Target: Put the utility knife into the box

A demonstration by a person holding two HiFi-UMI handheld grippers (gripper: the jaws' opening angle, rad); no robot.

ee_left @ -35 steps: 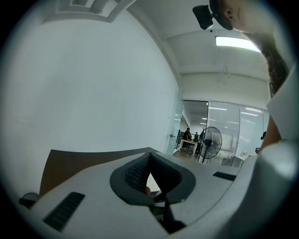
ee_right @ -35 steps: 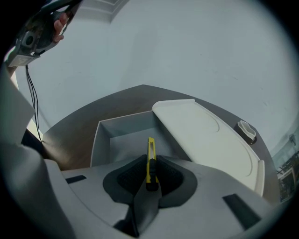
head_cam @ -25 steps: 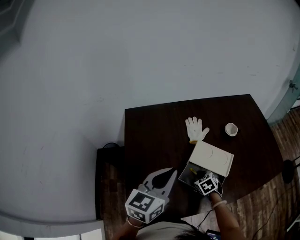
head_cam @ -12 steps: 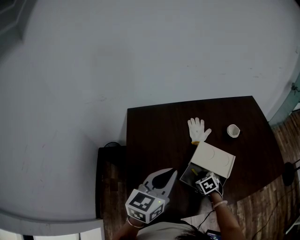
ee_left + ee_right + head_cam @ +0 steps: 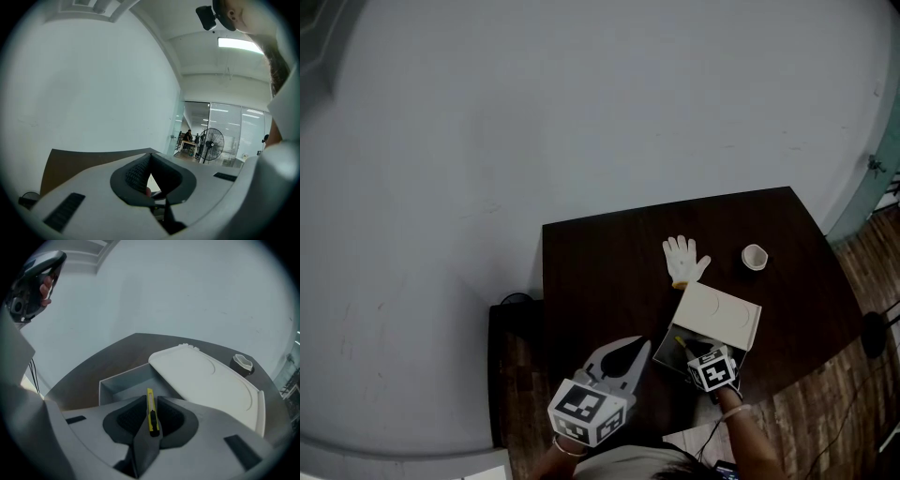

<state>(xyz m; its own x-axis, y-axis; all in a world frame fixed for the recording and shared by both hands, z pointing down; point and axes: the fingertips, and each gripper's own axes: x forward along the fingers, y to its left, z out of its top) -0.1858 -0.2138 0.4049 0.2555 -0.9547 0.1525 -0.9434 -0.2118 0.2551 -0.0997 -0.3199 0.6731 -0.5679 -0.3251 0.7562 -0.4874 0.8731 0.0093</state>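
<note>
— dark table (image 5: pixel 600 272), box (image 5: pixel 122 380) at five o'clock; where's the knife (image 5: pixel 151 416)?
— looks light, stiff, slick; right gripper (image 5: pixel 150 400) pinches its middle over the box. left gripper (image 5: pixel 150 155) closed, empty.

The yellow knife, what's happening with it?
A person holds a hand-held gripper in each hand. The right hand-held gripper is shut on the yellow utility knife, pointing it at the open white box on the dark table; it is not let go yet. The lid sits across the box's far part. The left hand-held gripper is shut and empty, off to the left.
</note>
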